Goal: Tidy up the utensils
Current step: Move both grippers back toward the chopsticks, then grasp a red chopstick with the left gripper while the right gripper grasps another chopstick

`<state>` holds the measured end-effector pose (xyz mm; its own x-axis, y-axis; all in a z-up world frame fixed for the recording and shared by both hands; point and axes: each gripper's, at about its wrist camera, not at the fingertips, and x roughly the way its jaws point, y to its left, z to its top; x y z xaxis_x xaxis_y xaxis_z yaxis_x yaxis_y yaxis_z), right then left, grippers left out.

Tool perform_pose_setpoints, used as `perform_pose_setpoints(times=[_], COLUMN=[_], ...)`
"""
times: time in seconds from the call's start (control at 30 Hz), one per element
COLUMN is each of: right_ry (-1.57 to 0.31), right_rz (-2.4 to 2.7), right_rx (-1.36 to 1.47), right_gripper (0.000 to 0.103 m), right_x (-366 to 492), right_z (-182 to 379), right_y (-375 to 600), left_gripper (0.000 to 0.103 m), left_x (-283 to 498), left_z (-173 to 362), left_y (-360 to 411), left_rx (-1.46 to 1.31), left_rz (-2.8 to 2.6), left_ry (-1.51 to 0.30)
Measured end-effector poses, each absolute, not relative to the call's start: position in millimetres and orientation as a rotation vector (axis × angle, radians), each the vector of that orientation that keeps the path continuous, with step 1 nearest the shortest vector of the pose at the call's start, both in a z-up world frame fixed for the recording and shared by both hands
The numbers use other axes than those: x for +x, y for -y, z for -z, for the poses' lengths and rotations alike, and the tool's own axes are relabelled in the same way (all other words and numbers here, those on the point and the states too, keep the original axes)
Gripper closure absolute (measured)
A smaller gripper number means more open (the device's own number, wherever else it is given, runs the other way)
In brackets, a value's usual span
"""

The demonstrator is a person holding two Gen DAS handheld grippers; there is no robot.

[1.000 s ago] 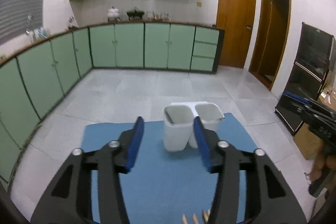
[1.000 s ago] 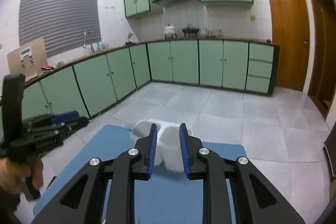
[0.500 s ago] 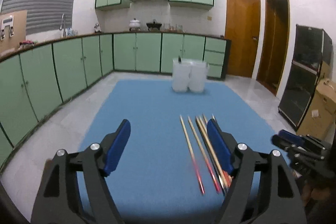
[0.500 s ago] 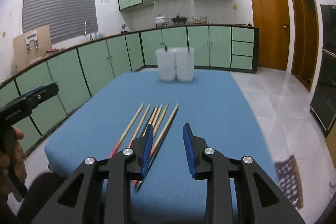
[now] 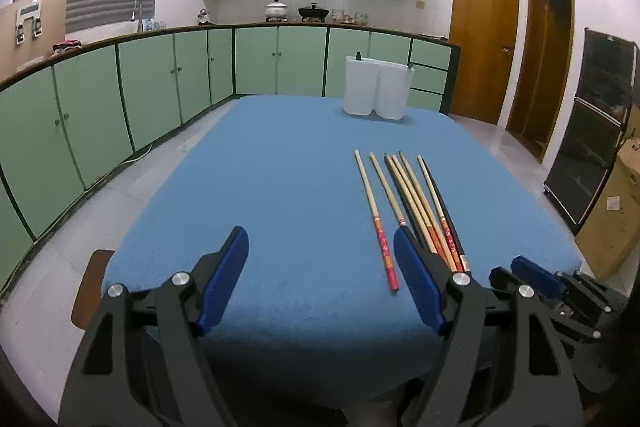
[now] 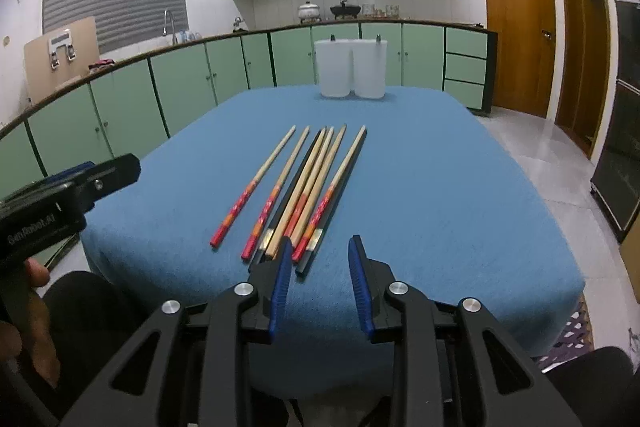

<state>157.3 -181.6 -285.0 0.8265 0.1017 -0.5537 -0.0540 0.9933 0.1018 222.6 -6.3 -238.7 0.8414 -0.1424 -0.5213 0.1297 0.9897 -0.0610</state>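
Several chopsticks [image 5: 404, 203] [image 6: 304, 187], wooden with red ends and some black, lie side by side on the blue table [image 5: 280, 187] [image 6: 420, 187]. Two white holders [image 5: 376, 91] [image 6: 352, 69] stand together at the far edge. My left gripper [image 5: 320, 239] hovers open and wide at the near edge, left of the chopsticks, nothing between its fingers. My right gripper [image 6: 320, 243] stands narrowly open with an empty gap, just behind the chopsticks' near ends; its left finger covers some of those ends. Each gripper shows in the other's view: the right gripper [image 5: 536, 277], the left gripper [image 6: 72, 187].
Green kitchen cabinets [image 5: 120, 99] run along the left and far walls. A dark cabinet [image 5: 592, 131] and a cardboard box [image 5: 616, 215] stand to the right of the table. A brown seat [image 5: 92, 287] sits by the near left corner. A hand [image 6: 24, 307] holds the left gripper.
Both grippers have drawn back from the white holders to the near table edge and dropped lower. The chopsticks have come into view. The left jaws have widened.
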Motion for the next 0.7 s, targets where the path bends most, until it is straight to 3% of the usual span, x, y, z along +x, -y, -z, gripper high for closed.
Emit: perform_pose_setpoints(times=[0.4, 0.7], right_ry=[-0.646, -0.649], right_rz=[-0.072, -0.021], right_rx=[0.071, 0.12], right_gripper=[0.082, 0.083], right_x=[169, 169], right_z=[306, 305], right_y=[182, 208], left_gripper=[0.03, 0.032], left_x=[223, 233], left_z=[256, 282], left_y=[11, 41], left_rx=[-0.032, 0.022], left_rz=[0.163, 0.205], left_ry=[-0.591, -0.661])
